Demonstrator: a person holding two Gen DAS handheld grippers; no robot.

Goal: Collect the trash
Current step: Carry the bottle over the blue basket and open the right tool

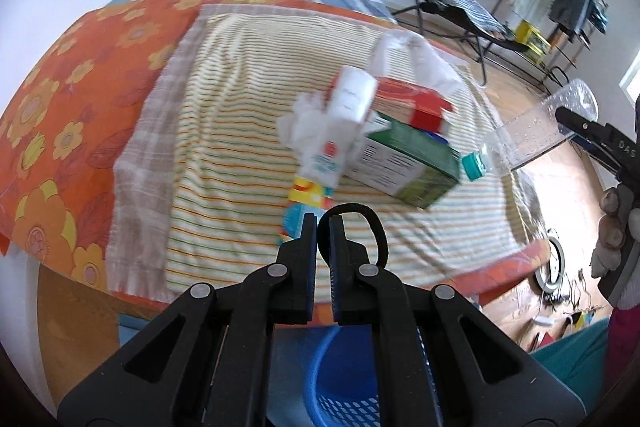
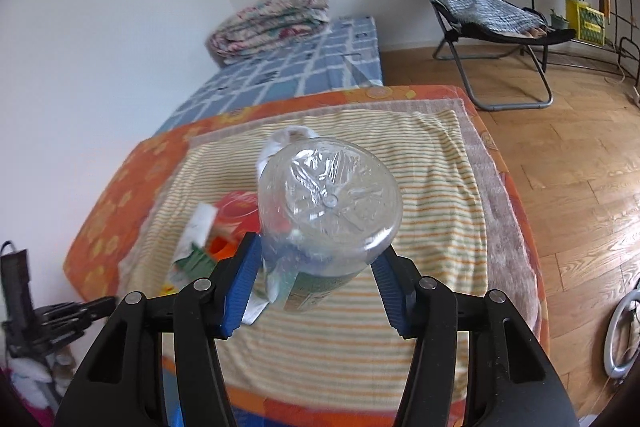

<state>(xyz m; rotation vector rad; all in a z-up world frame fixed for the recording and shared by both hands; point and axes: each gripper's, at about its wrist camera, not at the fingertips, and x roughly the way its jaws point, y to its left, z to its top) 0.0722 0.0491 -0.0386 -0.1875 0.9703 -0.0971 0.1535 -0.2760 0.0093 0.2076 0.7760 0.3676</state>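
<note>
Bottle [image 2: 328, 203], clear plastic, base toward the lens, gripped between the right gripper [image 2: 316, 267] jaws at centre frame, raised over the striped towel [image 2: 432, 227] on the bed. Left gripper [image 1: 323, 227] jaws clenched on a black hair tie [image 1: 376, 227], lower centre. Cartons [image 1: 404, 163] and tissue [image 1: 420, 59] piled on the towel, upper right. Blue basket [image 1: 340, 387] at bottom edge.

right gripper [image 2: 316, 259] | fingers clamp clear bottle [image 2: 330, 203] | above striped towel [image 2: 432, 163]
</note>
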